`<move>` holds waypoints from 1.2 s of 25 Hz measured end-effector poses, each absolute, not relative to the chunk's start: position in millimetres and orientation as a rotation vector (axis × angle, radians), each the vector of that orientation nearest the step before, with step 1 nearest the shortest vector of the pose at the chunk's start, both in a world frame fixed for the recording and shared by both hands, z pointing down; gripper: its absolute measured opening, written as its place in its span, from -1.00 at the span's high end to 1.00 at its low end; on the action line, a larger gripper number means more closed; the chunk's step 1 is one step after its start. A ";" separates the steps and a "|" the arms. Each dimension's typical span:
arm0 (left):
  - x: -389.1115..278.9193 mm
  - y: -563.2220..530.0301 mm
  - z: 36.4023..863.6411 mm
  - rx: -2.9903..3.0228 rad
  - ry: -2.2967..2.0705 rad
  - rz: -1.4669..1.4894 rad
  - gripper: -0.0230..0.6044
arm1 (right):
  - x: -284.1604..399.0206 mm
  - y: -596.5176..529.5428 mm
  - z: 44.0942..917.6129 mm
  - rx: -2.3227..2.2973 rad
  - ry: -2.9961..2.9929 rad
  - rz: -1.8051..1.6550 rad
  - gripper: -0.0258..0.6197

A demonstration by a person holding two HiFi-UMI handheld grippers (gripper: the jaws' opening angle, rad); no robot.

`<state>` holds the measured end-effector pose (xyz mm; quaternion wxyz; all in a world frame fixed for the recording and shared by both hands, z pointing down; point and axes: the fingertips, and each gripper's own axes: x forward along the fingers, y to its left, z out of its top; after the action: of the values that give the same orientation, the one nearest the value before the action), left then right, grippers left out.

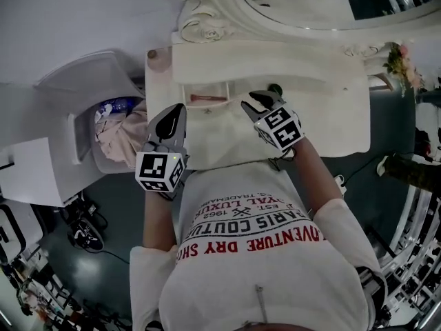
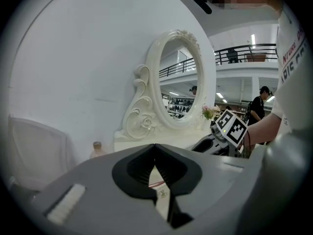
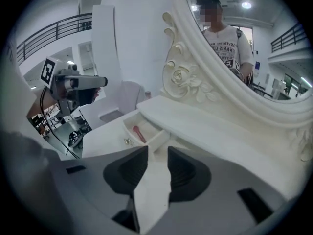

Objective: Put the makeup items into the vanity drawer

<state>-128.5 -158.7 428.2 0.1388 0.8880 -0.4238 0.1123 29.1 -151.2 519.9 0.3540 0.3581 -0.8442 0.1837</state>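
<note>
Drawer (image 1: pixel 215 89) clr above (shelf (image 1: pixel 275 64) behind)

**White-painted vanity, matt grey grippers**

The vanity top (image 1: pixel 331 126) and its open drawer (image 3: pixel 159 139) look smooth and painted white, with a soft sheen. The carved mirror frame (image 2: pixel 142 116) is a glossier cream around the reflective mirror glass (image 2: pixel 183 77). The left gripper (image 2: pixel 154 145) and right gripper (image 3: pixel 157 150) have matt grey plastic shells and black ribbed pads (image 3: pixel 181 170). The T-shirt (image 1: pixel 275 274) is white printed cloth.

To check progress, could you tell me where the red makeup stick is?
In the head view, the red makeup stick lies inside the open drawer, just beyond the left gripper.
</note>
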 end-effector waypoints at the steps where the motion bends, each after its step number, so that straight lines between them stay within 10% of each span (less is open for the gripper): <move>1: -117.7 -157.5 429.1 2.573 -1.213 0.325 0.89 | 39.7 -147.0 522.4 0.928 -2.172 0.480 0.62; 30: -16.3 -112.6 483.6 2.410 -1.297 0.455 0.89 | 157.7 -114.4 627.7 0.759 -2.019 0.547 0.70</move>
<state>-16.3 -112.6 483.6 0.1824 0.8541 -0.4596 0.1613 157.7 -114.4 627.7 0.4424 0.3061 -0.8136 0.2204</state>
